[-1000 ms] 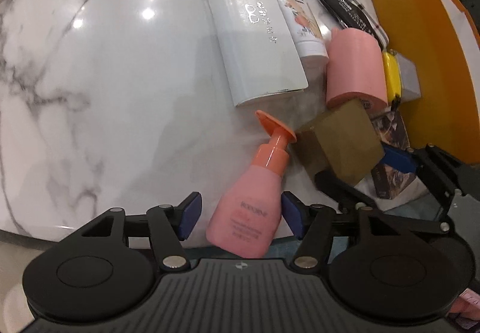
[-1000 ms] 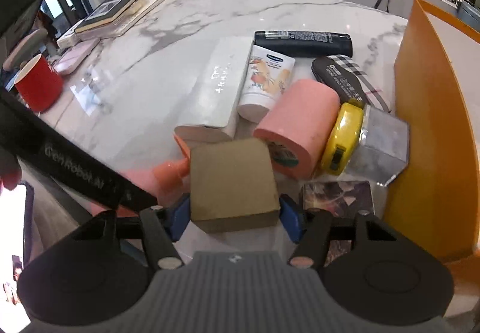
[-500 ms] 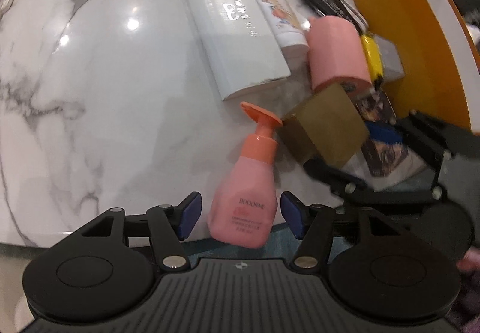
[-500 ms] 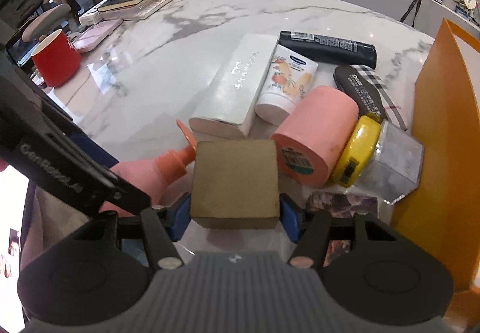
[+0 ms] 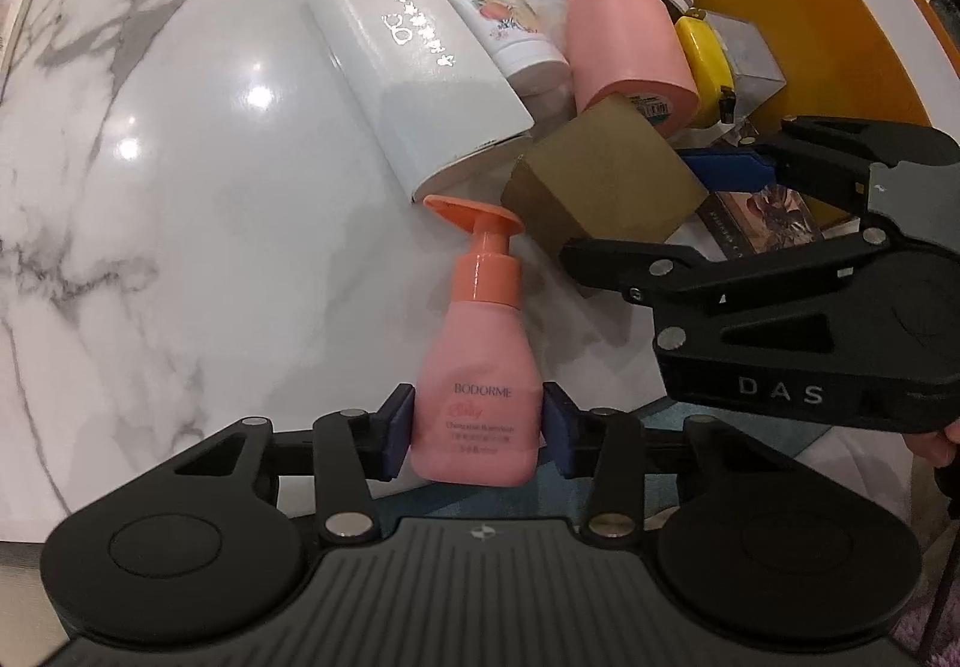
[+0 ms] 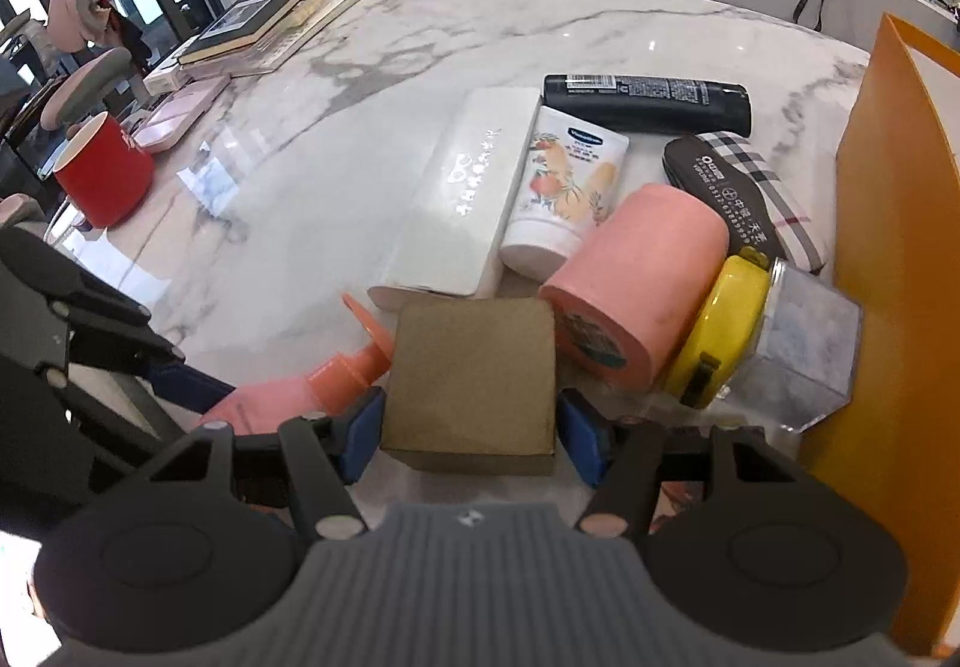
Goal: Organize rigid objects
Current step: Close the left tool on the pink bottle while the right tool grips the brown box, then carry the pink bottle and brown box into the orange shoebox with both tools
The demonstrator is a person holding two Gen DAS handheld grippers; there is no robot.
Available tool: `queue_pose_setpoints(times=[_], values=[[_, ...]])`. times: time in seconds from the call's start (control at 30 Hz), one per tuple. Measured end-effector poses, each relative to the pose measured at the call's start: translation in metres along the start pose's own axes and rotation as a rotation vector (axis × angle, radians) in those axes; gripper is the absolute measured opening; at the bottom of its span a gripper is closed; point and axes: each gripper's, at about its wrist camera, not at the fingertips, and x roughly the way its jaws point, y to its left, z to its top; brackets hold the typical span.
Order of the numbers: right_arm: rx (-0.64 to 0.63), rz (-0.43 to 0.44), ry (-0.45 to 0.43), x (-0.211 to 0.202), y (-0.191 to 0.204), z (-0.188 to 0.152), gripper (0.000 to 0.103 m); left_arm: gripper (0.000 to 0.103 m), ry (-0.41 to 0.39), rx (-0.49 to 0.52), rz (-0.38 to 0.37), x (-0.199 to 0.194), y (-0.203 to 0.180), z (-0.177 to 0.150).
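My left gripper is shut on a pink pump bottle with an orange pump, held over the table's near edge. My right gripper is shut on a brown cardboard box, held just above the table beside the bottle; the box also shows in the left wrist view. Behind them lie a white box, a cream tube, a black tube, a pink cylinder, a yellow-lidded jar and a plaid case.
An orange bin wall stands at the right. A patterned small box lies under the right gripper. A red mug, a pink case and stacked books sit at the far left of the marble table.
My left gripper closed onto the pink bottle, which now stands straighter between the pads. The right gripper lifted the brown box slightly and both views drew back.
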Motion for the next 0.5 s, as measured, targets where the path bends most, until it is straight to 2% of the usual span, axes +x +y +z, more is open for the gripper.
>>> queue_pose_setpoints(times=[0.23, 0.5], values=[[0.005, -0.001, -0.023, -0.028, -0.004, -0.003, 0.061, 0.049, -0.068, -0.029, 0.025, -0.025, -0.002, -0.008], [0.019, 0.002, -0.153, -0.093, -0.019, 0.001, 0.061, 0.049, -0.221, -0.003, 0.024, -0.08, -0.038, -0.007]])
